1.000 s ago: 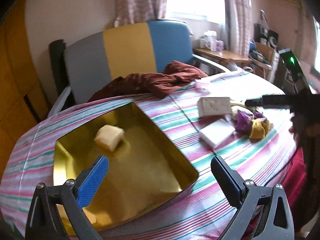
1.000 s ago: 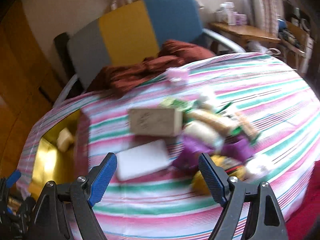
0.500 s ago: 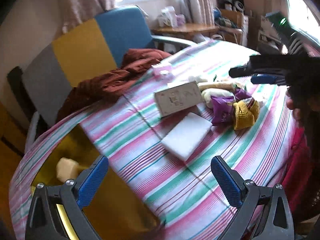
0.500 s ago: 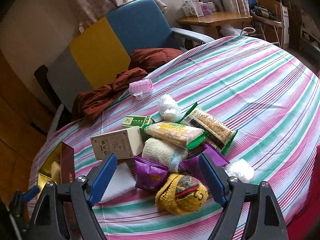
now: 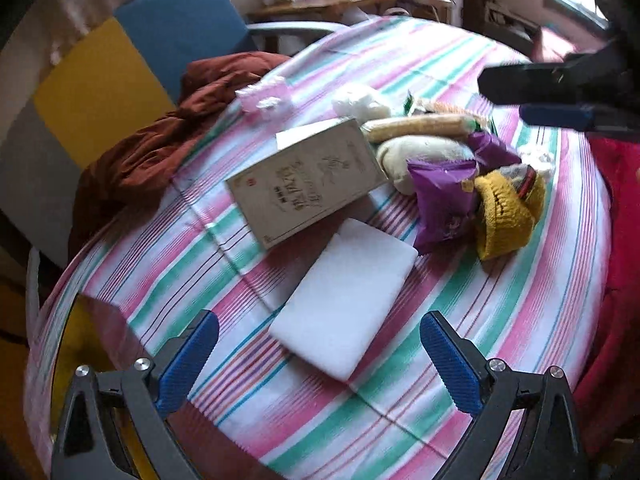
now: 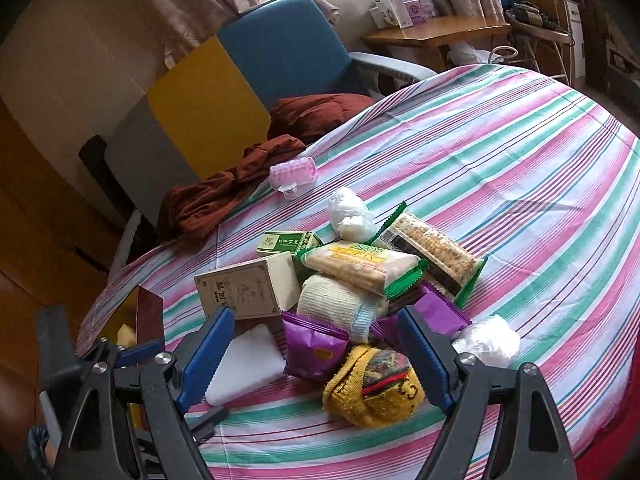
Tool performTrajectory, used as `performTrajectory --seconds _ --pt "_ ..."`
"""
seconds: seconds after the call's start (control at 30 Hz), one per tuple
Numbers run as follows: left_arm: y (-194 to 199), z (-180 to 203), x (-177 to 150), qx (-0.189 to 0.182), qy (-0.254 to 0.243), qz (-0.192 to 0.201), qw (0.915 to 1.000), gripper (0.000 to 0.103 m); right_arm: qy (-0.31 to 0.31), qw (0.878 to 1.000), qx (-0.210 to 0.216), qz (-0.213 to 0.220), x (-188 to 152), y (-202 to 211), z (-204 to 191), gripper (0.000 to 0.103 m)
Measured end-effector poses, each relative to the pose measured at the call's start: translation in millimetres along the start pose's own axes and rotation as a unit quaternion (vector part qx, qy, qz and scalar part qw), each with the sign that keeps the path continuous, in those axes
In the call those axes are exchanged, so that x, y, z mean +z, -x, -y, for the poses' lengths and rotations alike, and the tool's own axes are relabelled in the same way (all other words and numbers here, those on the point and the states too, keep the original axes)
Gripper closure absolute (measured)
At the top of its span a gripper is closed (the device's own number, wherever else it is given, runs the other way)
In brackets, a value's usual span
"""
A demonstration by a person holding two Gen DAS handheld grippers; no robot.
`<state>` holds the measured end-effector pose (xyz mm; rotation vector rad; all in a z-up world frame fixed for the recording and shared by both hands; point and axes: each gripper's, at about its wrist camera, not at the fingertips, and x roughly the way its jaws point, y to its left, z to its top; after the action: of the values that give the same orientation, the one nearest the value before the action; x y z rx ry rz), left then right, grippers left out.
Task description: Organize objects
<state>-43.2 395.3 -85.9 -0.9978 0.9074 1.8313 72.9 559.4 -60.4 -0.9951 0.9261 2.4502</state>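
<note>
A pile of small goods lies on the striped tablecloth [image 6: 500,152]: a beige box [image 5: 308,180] [image 6: 244,292], a white foam block [image 5: 344,300] [image 6: 244,364], purple packets [image 5: 444,200] [image 6: 316,348], a yellow knitted pouch [image 5: 504,212] [image 6: 372,388], a rolled cream cloth [image 6: 340,304] and biscuit packs [image 6: 360,264]. My left gripper [image 5: 318,354] hangs open just above the foam block's near end, nothing between its blue pads. My right gripper [image 6: 316,348] stands open over the purple packet and pouch, gripping nothing. The golden tin [image 6: 132,320] with a pale yellow block [image 6: 126,334] sits at the table's left edge.
A pink ribbed container [image 6: 294,174] and a white wad [image 6: 350,212] lie behind the pile. Brown cloth [image 6: 240,184] drapes from the table onto a grey, yellow and blue chair [image 6: 240,92]. A clear plastic wad [image 6: 488,340] lies at the right. A wooden desk [image 6: 436,32] stands behind.
My left gripper has swung right and down, away from the golden tin and over to the white foam block. The right gripper came closer to the pile early on, then stayed still.
</note>
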Motion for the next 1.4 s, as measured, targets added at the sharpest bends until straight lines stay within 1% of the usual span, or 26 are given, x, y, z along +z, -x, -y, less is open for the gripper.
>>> performTrajectory --seconds 0.07,0.13,0.33,0.4,0.5,0.53,0.57,0.63,0.77,0.93,1.03,1.07,1.1,1.17,1.2,1.23,1.27,1.3,1.33,1.37,1.4 --pt "-11 2 4 0.003 -0.009 -0.013 0.9999 0.002 -0.002 1.0 0.0 -0.002 0 -1 0 0.018" --pt "-22 1 7 -0.002 -0.009 -0.029 0.9995 0.002 -0.004 1.0 0.0 -0.004 0 -2 1 0.018" --pt "-37 2 12 -0.016 -0.008 -0.039 0.9991 0.002 -0.009 1.0 -0.003 -0.011 1 -5 5 0.018" --pt "-44 1 13 -0.028 -0.004 -0.048 0.9985 0.011 -0.009 1.0 -0.004 -0.011 1 -6 5 0.018" --pt "-46 -4 13 -0.063 0.024 -0.051 0.9965 0.026 -0.009 1.0 -0.005 -0.013 1 -7 5 0.018" --pt "-45 -4 12 -0.066 0.029 -0.048 0.9962 0.028 -0.008 1.0 -0.006 -0.014 0 -8 5 0.018" --pt "-43 -3 10 -0.062 0.031 -0.043 0.9967 0.031 -0.006 1.0 -0.006 -0.016 0 -9 4 0.018" --pt "-38 -2 4 -0.059 0.044 -0.03 0.9968 0.034 -0.004 1.0 -0.007 -0.017 0 -9 3 0.018" --pt "-21 -2 -13 -0.066 0.081 -0.005 0.9945 0.035 0.008 1.0 -0.014 -0.024 -2 -13 -1 0.018" --pt "16 -6 -32 -0.073 0.122 0.029 0.9894 0.035 0.032 0.999 -0.024 -0.036 -6 -17 -10 0.018" --pt "36 -12 -42 -0.078 0.142 0.051 0.9854 0.034 0.071 0.996 -0.03 -0.041 -8 -19 -26 0.018" --pt "42 -17 -45 -0.082 0.15 0.059 0.9835 0.034 0.093 0.994 -0.031 -0.045 -9 -21 -34 0.018" --pt "49 -21 -50 -0.085 0.159 0.067 0.9814 0.034 0.122 0.991 -0.036 -0.045 -9 -24 -45 0.018" --pt "60 -28 -60 -0.089 0.176 0.078 0.9771 0.034 0.199 0.977 -0.06 -0.039 -12 -31 -69 0.018" --pt "64 -32 -64 -0.089 0.183 0.082 0.9757 0.034 0.257 0.963 -0.08 -0.034 -15 -37 -86 0.018" --pt "69 -35 -70 -0.089 0.191 0.087 0.9737 0.034 0.292 0.952 -0.091 -0.033 -17 -42 -96 0.018" --pt "72 -39 -75 -0.09 0.199 0.09 0.9718 0.034 0.334 0.936 -0.105 -0.031 -20 -49 -108 0.018" --pt "73 -43 -79 -0.09 0.205 0.093 0.9701 0.034 0.377 0.918 -0.118 -0.033 -23 -58 -119 0.018" --pt "77 -47 -86 -0.091 0.214 0.096 0.9679 0.034 0.408 0.903 -0.13 -0.035 -25 -66 -127 0.018" --pt "80 -51 -91 -0.092 0.222 0.099 0.9656 0.033 0.44 0.885 -0.147 -0.036 -28 -76 -134 0.018" --pt "83 -55 -96 -0.091 0.23 0.101 0.9637 0.033 0.475 0.864 -0.163 -0.038 -30 -87 -141 0.018"
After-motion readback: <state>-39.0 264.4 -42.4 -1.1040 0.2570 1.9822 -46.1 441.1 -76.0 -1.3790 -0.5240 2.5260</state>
